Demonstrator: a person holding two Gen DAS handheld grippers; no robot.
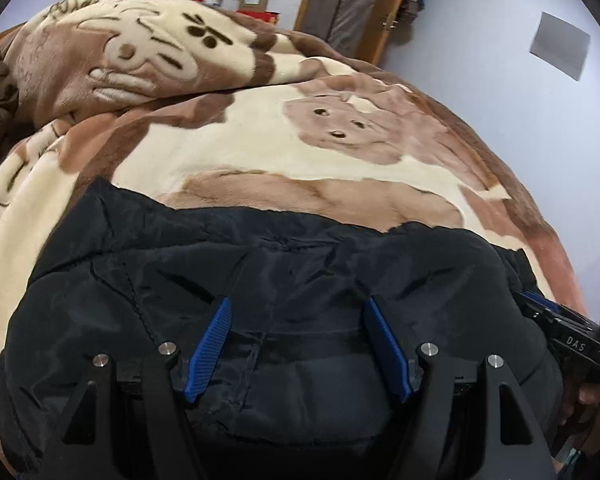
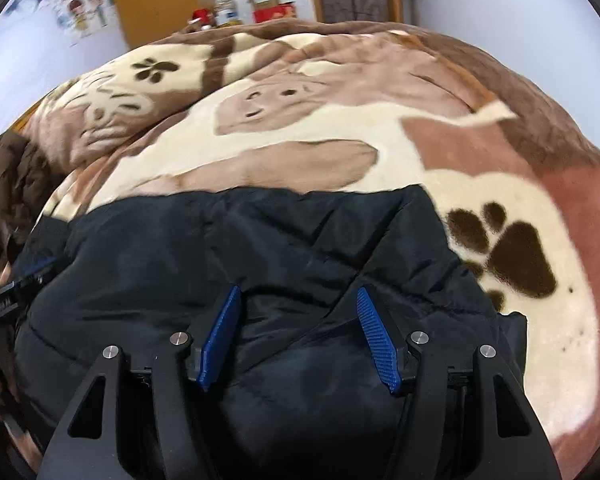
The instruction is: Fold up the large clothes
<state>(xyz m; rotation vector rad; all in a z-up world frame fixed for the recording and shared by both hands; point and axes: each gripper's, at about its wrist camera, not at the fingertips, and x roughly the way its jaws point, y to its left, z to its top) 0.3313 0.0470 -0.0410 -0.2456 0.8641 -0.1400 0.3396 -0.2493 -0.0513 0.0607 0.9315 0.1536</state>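
Black jacket [image 1: 284, 320] is laid folded on the blanket [image 1: 260, 152]. Left gripper [image 1: 300, 312] and right gripper [image 2: 298, 300] fingers are apart, nothing clamped. Slippery, puffy fabric could spring open if left unpressed.

One black jacket [image 1: 284, 300] lies on one bear-print blanket [image 1: 260, 152]. Two grippers hover above it, the left gripper [image 1: 298, 344] and the right gripper [image 2: 298, 336], each with two blue pads.
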